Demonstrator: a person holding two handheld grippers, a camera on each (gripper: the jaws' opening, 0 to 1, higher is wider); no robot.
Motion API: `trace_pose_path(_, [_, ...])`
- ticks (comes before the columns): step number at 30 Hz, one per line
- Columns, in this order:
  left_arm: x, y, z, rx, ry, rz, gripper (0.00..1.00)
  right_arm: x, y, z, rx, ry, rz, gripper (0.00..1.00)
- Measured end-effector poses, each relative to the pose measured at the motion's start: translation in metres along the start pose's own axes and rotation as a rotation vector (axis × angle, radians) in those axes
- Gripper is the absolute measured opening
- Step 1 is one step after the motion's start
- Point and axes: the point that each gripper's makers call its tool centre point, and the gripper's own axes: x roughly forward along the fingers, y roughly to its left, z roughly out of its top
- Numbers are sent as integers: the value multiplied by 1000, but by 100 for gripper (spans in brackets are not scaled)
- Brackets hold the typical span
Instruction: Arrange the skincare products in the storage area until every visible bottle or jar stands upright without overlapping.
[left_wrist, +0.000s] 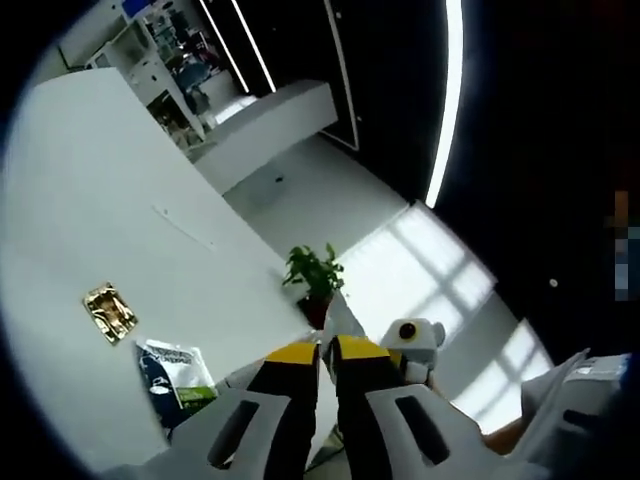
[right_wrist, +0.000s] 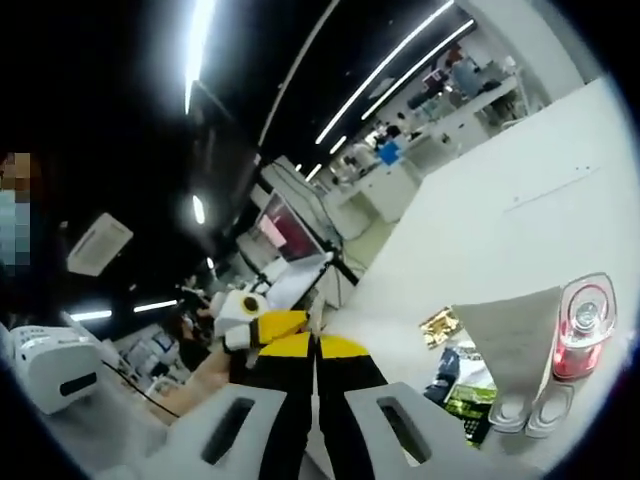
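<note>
Skincare products lie ahead of my hand-held grippers on the white worktop (left_wrist: 90, 200). In the left gripper view, a gold foil sachet (left_wrist: 109, 312) lies flat ahead and to the left of my left hand-held gripper (left_wrist: 328, 352), and a white, blue and green pouch (left_wrist: 177, 375) lies flat nearer, just left of the jaws. Both jaws of this gripper are clenched together, grasping nothing. In the right gripper view, a clear jar with a red base (right_wrist: 583, 325) sits ahead and to the right of my right hand-held gripper (right_wrist: 312, 345), touching a grey tapered pack (right_wrist: 510, 350). The sachet (right_wrist: 438, 326) and pouch (right_wrist: 462, 385) lie between that pack and the jaws, which are also clenched and grasping nothing. Beyond the sachet the worktop is bare up to its far edge. A potted plant (left_wrist: 314, 275) stands beyond the worktop's near edge.
</note>
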Motion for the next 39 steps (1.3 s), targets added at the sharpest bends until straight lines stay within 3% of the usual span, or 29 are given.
trace_pose_path(8, [-5,13,0,54,18,62,0,9,-4,-19,-49,83,-27,1])
trace_pose_path(12, [-8,23,-5,123,68,116,0,13,-10,-31,-81,132,-54,1])
trace_pose_path(20, [-14,37,-16,178,156,165,0,19,-19,-53,-138,211,-85,1])
trace_pose_path(29, [-25,56,-31,189,266,195,0,18,-41,-94,-255,397,-135,8])
trace_pose_path(33, [-32,70,-36,173,316,220,0,17,-52,-116,-301,484,-151,4])
trace_pose_path(39, [-41,89,-47,182,409,263,0,18,-56,-144,-330,567,-140,7])
